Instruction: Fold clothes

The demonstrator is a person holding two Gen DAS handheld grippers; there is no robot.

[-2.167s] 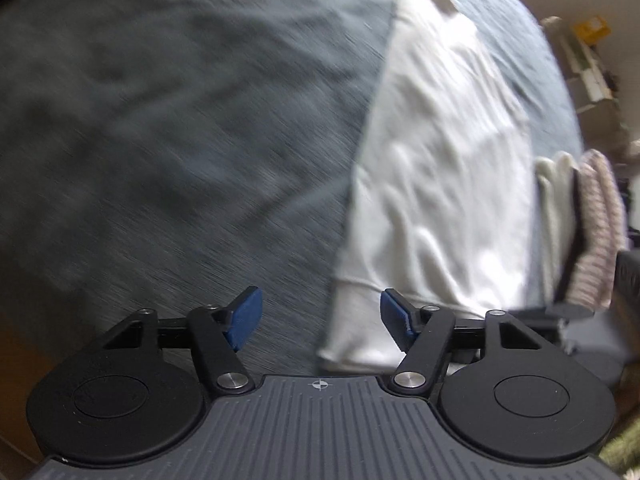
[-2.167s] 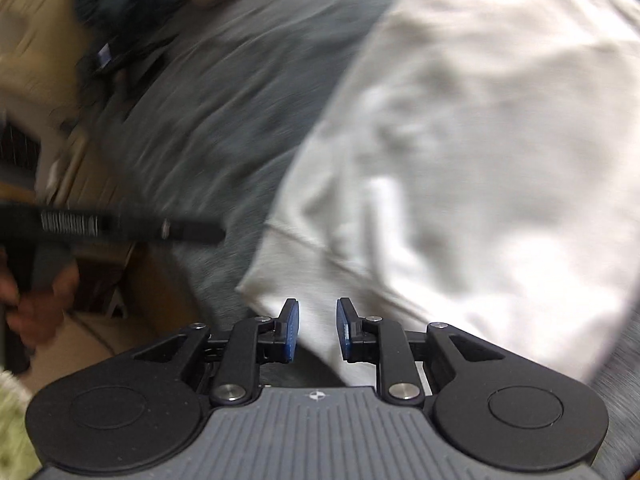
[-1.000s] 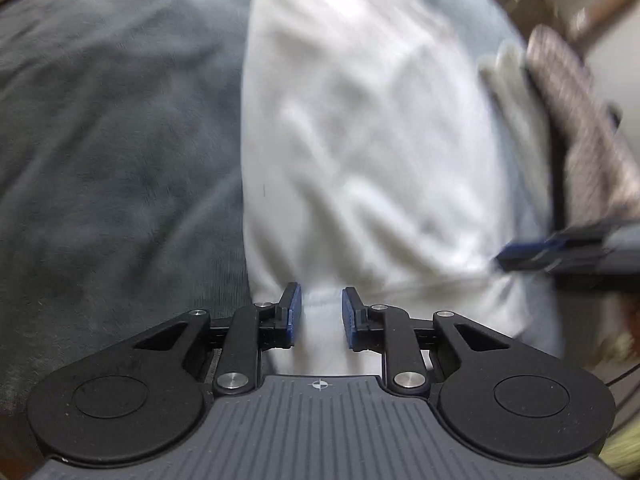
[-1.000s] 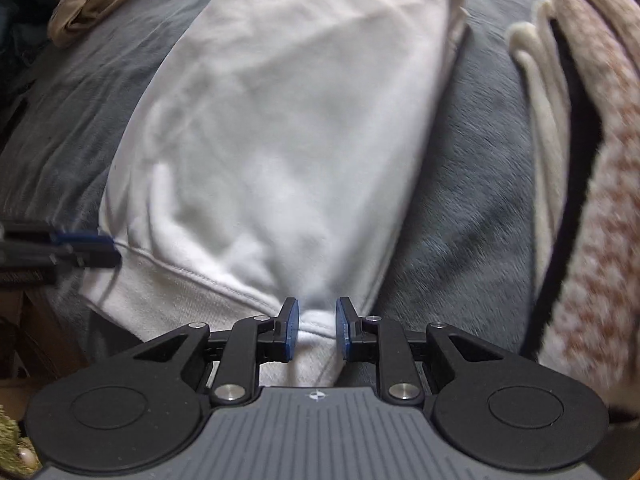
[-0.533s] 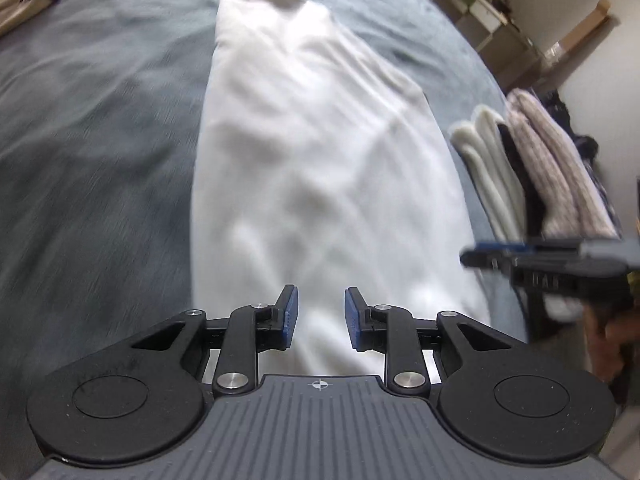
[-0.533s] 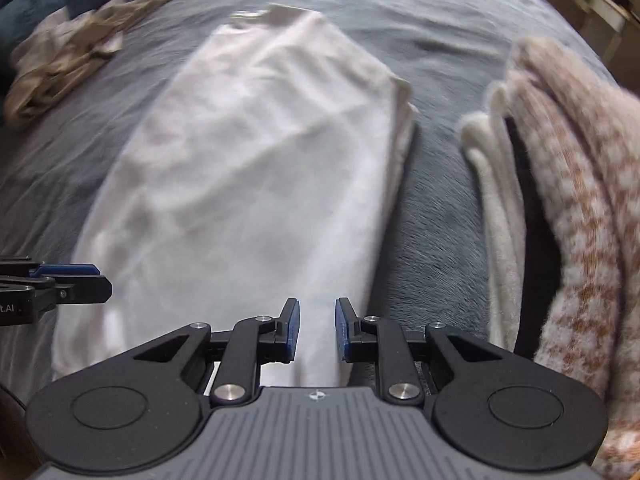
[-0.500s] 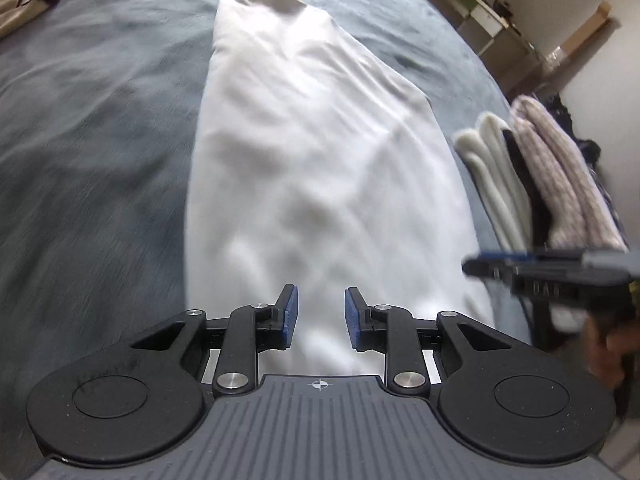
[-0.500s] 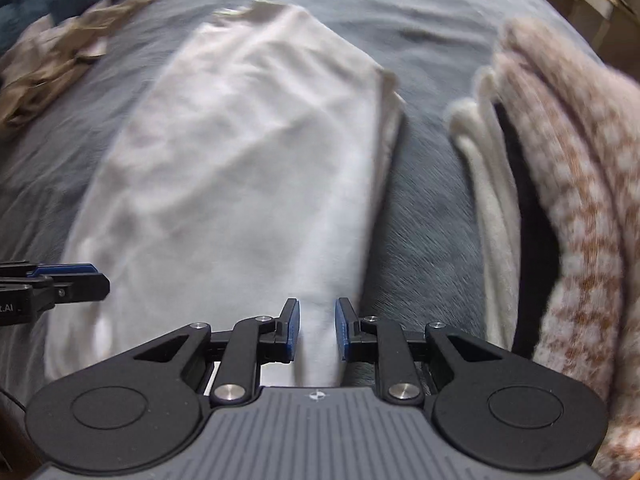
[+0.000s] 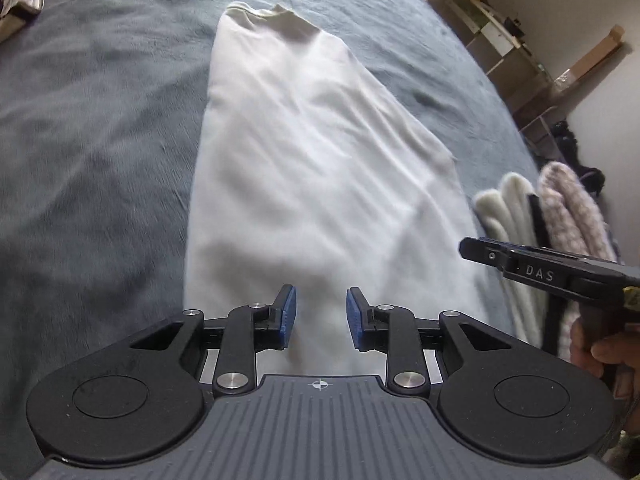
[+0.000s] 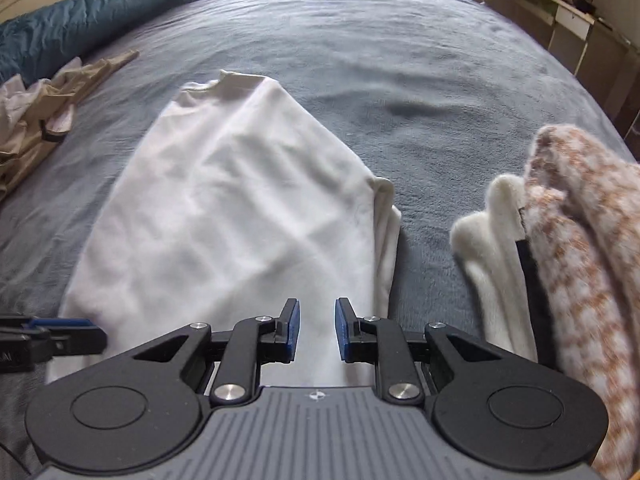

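Both grippers, left (image 9: 319, 313) opening, right (image 10: 317, 329) slightly apart, above grey blanket (image 10: 400, 60).

A white garment (image 9: 316, 168) lies lengthwise on a grey bed (image 9: 92, 128); the left gripper (image 9: 318, 316) hovers over its near end, jaws opening, apparently empty. Folded knitwear (image 9: 552, 208) sits near the bed's right edge.

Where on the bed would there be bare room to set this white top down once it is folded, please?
The grey blanket is bare beyond the white top and on its right, up to the folded pile. In the left view, blanket left of the top is bare too. Crowded: the beige clothes at far left and the pile.
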